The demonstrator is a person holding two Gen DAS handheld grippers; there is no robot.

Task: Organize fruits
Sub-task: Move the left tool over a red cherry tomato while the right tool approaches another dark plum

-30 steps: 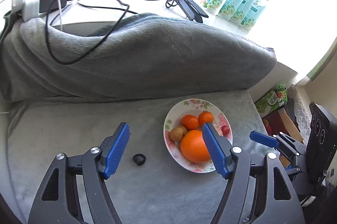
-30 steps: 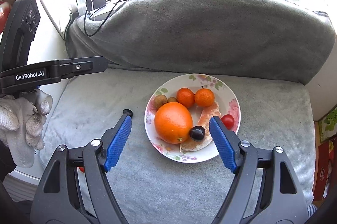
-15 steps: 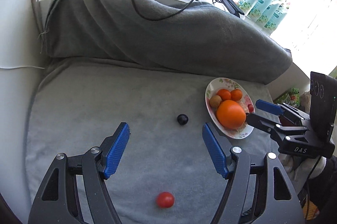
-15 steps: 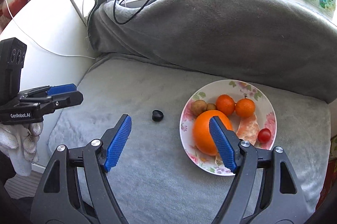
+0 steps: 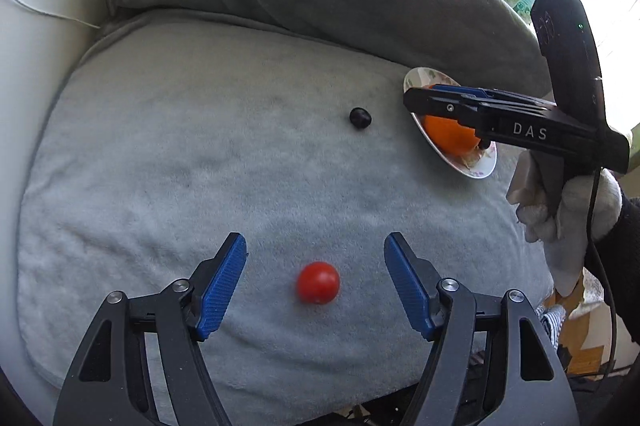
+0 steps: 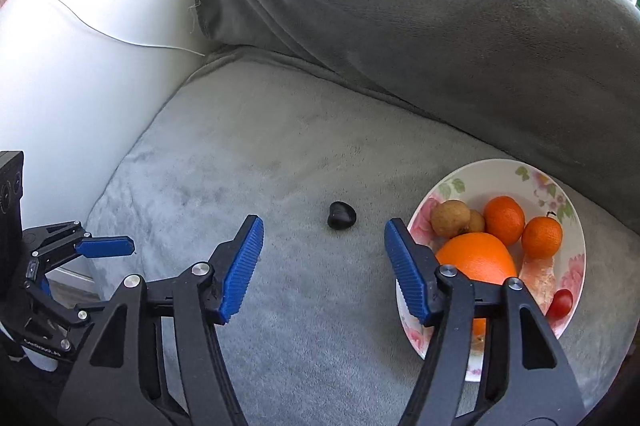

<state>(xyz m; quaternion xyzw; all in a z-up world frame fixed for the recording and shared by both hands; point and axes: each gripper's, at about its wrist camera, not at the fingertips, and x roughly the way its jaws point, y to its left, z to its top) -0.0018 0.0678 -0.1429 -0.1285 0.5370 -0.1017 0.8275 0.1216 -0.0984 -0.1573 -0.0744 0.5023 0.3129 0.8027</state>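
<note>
On the grey blanket [image 5: 168, 162] covering the seat there's a loose cherry tomato [image 5: 318, 282], sitting right between the blue pads of the left gripper [image 5: 315, 280], which is spread wide and not touching it. A dark little fruit [image 6: 341, 215] lies further up the blanket, just ahead of the right gripper [image 6: 323, 264]; its jaws have just been closing in a bit but there's nothing between them, so it's holding nothing. Off to the right is the floral plate [image 6: 500, 172] with a big orange [image 6: 476, 258], two small mandarins [image 6: 504, 220], a couple of brownish fruits [image 6: 450, 218], a peeled citrus piece [image 6: 540, 272] and another cherry tomato [image 6: 560, 302].
</note>
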